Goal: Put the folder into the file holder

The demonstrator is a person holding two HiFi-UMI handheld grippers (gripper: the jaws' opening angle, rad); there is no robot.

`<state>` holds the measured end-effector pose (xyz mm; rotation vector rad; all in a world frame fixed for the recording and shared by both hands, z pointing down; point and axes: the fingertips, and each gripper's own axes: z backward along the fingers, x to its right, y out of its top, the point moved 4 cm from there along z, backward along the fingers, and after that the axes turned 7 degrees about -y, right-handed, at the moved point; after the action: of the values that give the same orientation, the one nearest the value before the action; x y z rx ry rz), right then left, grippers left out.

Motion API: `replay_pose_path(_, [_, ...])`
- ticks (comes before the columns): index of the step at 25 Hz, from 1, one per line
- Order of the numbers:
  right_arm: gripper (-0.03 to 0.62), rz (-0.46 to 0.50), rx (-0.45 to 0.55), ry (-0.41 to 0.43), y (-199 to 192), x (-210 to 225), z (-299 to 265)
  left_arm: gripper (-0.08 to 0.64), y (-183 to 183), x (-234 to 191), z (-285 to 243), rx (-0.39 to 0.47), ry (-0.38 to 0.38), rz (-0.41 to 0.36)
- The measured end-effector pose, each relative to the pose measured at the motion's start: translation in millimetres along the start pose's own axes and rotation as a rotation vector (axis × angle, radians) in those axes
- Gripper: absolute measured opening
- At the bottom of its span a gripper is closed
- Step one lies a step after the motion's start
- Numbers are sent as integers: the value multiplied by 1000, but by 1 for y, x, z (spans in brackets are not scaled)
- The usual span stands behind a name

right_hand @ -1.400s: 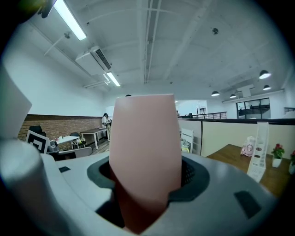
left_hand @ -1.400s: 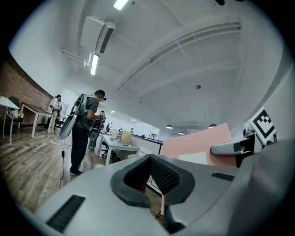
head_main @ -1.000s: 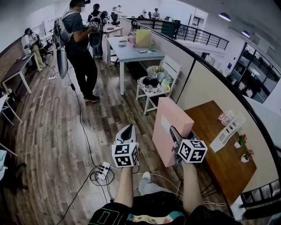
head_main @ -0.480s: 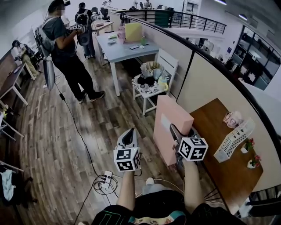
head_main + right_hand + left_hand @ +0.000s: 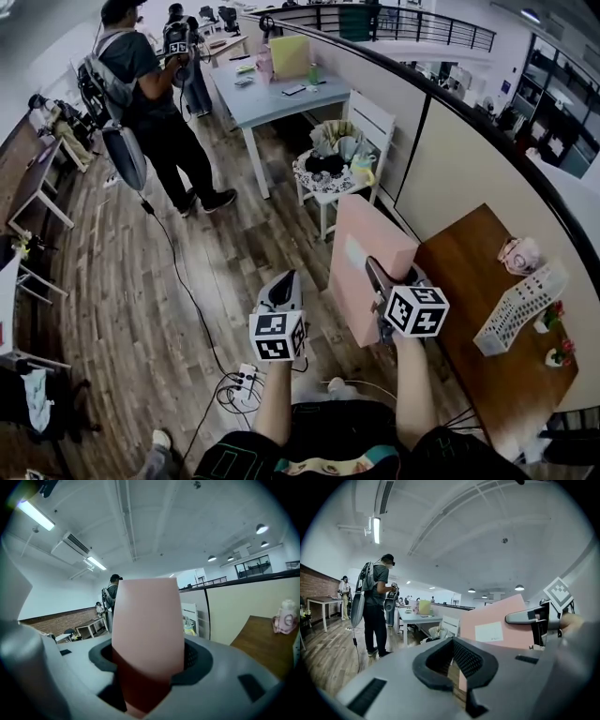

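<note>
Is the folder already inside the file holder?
No, the right gripper holds the pink folder, apart from the white file holder.

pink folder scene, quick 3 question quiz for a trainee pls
1. True or false: the pink folder already sits in the white file holder.
2. Which gripper clamps the folder? A) left gripper B) right gripper
3. Fill in: the file holder stands on the wooden ___.
Key: 1 false; 2 B; 3 table.
</note>
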<state>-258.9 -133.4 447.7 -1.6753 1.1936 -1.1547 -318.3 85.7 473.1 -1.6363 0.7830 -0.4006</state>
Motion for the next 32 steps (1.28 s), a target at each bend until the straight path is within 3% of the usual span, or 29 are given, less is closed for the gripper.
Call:
replay_pose_path(6, [285, -20, -27, -43, -2, 10, -23, -3, 3, -14, -31, -29, -42, 1])
replay_pose_path(13, [285, -25, 32, -149, 30, 22, -43, -3, 32, -28, -68, 2, -134, -19])
replay_pose_path(18, [285, -46, 37, -148, 35, 4, -72, -3, 40, -64, -75, 8, -117, -12])
replay_pose_path(23, [285, -10, 27, -145, 36, -15, -90, -3, 45, -88, -81, 15, -111, 17])
replay_pose_path(32, [285, -26, 54, -299, 39, 23, -66, -3, 46, -52, -122, 1, -276, 0])
